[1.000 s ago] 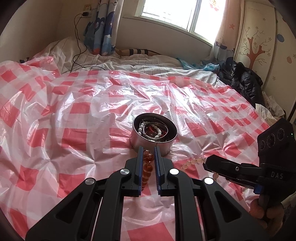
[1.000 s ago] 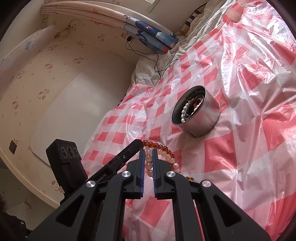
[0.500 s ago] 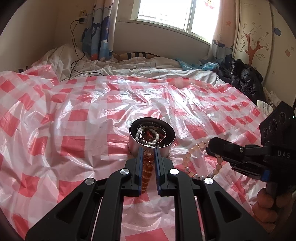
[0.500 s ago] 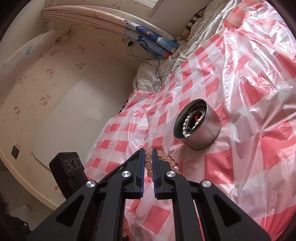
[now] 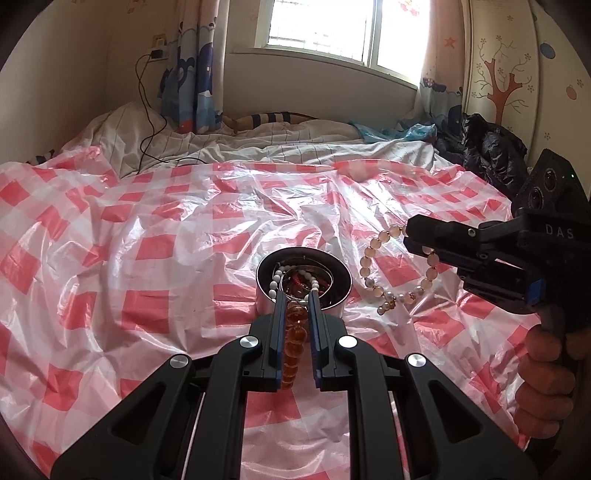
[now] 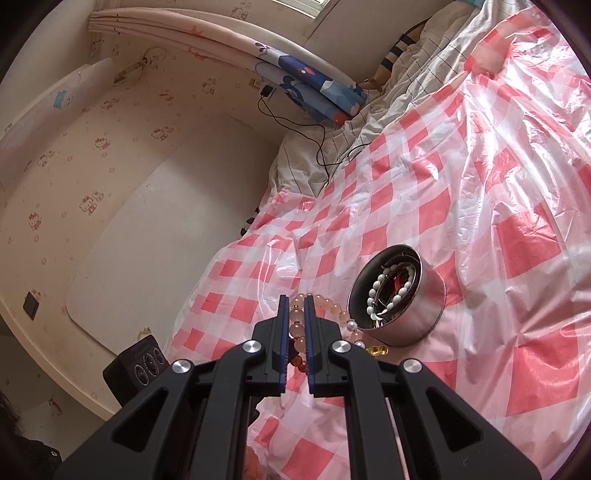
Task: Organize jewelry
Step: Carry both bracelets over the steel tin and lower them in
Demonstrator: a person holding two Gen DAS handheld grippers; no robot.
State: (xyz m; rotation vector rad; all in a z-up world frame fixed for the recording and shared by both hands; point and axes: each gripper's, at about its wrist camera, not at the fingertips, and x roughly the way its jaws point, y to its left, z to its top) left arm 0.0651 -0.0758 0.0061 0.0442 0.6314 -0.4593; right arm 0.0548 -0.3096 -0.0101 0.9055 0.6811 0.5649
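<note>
Pinching a strand of amber beads (image 5: 294, 338) between nearly closed jaws, the left gripper (image 5: 295, 301) sits just short of a round steel tin (image 5: 334, 300) that already holds a white bead bracelet (image 5: 275, 284) and darker pieces. The right gripper (image 6: 294, 306) clamps a pale pink bead bracelet (image 5: 369, 267), which hangs clear of the sheet just right of the tin, a small gold charm (image 5: 384, 307) dangling lowest. Nothing lies between bracelets and tin. Underneath spreads a crinkled red-and-white checked plastic sheet (image 5: 155, 258) over a bed; beyond are white bedding (image 5: 295, 146), a charger cable (image 5: 146, 122), cartoon curtains (image 5: 195, 81), a bright window (image 5: 321, 26) and a dark jacket (image 5: 491, 147).
</note>
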